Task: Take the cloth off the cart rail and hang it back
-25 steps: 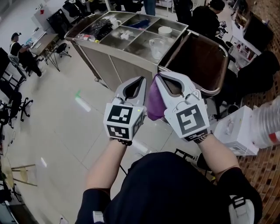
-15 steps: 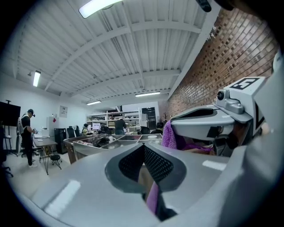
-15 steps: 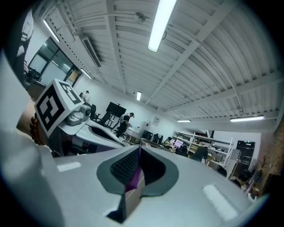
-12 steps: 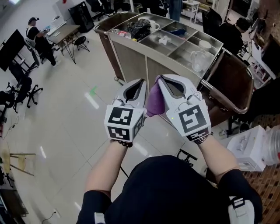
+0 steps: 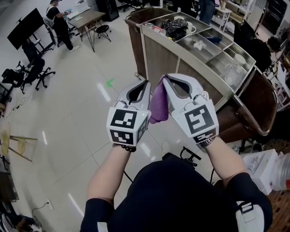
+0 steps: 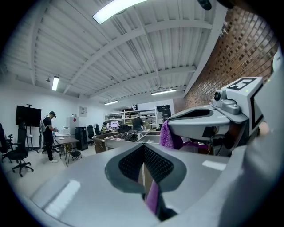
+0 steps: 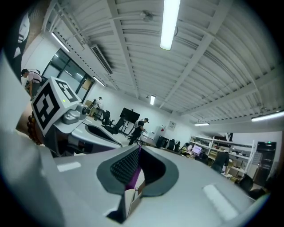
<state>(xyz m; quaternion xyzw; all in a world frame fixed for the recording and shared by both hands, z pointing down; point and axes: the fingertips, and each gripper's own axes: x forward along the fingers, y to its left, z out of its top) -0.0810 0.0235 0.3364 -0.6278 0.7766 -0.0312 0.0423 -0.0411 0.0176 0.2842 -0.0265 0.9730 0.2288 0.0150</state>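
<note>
Near you, well apart from the cart (image 5: pixel 156 61), the purple cloth (image 5: pixel 158 106) hangs half hidden between your left gripper (image 5: pixel 146 82) and right gripper (image 5: pixel 164 78), whose own views alone show purple slivers pinched in closed jaws.

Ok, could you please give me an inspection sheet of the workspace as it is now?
Surface: pale tiled floor.
Job's things: purple cloth, off the cart, hanging between the two grippers.
Clutter: black bundle and clear jug in the cart's top bins.
Grippers: left gripper and right gripper side by side, both shut on the cloth.
Cables: what looks like a thin cord on the floor, lower left.
Surroundings: a person at a desk, office chairs, a brick wall.
</note>
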